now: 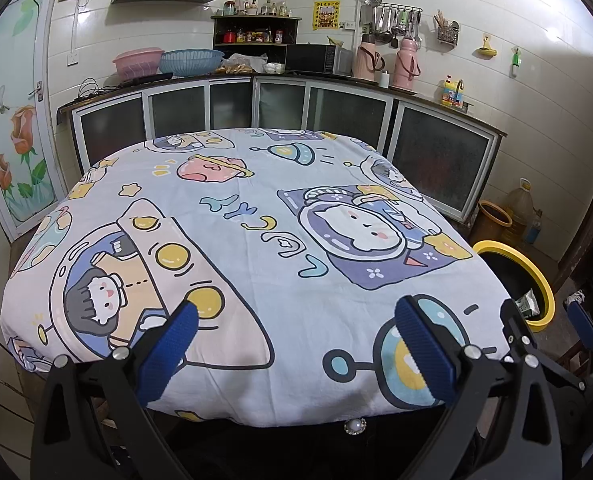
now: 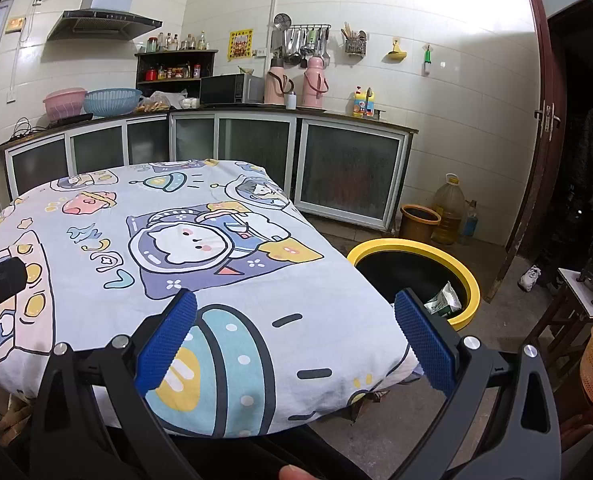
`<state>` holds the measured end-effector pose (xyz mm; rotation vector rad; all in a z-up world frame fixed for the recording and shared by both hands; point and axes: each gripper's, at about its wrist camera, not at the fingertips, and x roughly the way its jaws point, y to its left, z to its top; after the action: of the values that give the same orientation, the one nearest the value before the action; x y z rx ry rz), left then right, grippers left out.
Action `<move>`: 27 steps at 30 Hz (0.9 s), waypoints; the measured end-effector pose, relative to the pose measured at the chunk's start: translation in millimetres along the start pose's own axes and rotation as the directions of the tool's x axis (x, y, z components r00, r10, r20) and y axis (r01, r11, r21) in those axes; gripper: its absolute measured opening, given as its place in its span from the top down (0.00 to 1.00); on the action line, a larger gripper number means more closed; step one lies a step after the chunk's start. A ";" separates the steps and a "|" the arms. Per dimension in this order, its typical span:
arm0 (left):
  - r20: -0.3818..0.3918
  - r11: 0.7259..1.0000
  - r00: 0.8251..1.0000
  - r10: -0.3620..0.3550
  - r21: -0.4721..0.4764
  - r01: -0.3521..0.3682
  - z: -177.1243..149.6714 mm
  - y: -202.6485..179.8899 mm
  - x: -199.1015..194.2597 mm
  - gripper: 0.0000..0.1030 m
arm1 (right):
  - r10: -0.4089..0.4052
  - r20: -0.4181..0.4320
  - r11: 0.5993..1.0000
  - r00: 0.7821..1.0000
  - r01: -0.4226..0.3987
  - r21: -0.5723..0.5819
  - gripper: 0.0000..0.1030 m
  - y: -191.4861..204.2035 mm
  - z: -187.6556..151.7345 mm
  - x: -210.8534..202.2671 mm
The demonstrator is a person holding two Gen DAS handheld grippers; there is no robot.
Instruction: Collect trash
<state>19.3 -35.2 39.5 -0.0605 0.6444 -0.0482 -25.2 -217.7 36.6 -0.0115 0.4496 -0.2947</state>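
Crumpled green-and-white wrapper (image 2: pixel 443 300) lies inside yellow-rimmed bin (image 2: pixel 470 276), at 3 o'clock off the cloth-covered surface (image 2: pixel 216 280). Left hand-held gripper (image 1: pixel 296 332) and right hand-held gripper (image 2: pixel 296 328) both wide, empty.

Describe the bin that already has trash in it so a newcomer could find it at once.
Start at the table under the cartoon space-print cloth; on the floor at its right corner stands the trash bin. It has a black inside, a thick yellow rim and a crumpled green-and-white wrapper in it, unlike the smaller brown bucket behind it.
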 end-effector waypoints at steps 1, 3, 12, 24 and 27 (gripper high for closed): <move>0.000 1.000 1.000 0.000 0.001 0.000 0.4 0.5 0.6 0.08 | 0.000 0.000 1.000 1.000 0.000 0.000 0.08 0.5 0.1 0.7; 0.000 1.000 1.000 -0.003 -0.001 0.003 0.3 0.7 0.6 0.08 | 0.000 -0.001 1.000 1.000 0.000 -0.001 0.08 0.5 -0.1 0.6; 0.004 1.000 1.000 -0.007 0.000 0.007 2.2 1.3 0.2 0.08 | 0.000 0.000 1.000 1.000 0.000 -0.002 0.08 0.5 0.0 0.9; -0.003 1.000 1.000 -0.008 0.004 0.008 4.9 2.5 1.4 0.08 | -0.001 -0.006 1.000 1.000 0.001 -0.001 0.08 -0.6 0.2 1.6; -0.003 1.000 1.000 -0.008 0.005 0.008 4.6 1.8 1.4 0.08 | 0.001 -0.006 1.000 1.000 -0.001 -0.002 0.08 -1.1 0.1 1.2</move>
<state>23.2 -33.2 42.2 -0.0579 0.6469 -0.0581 -24.5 -219.1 36.2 -0.0126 0.4554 -0.2933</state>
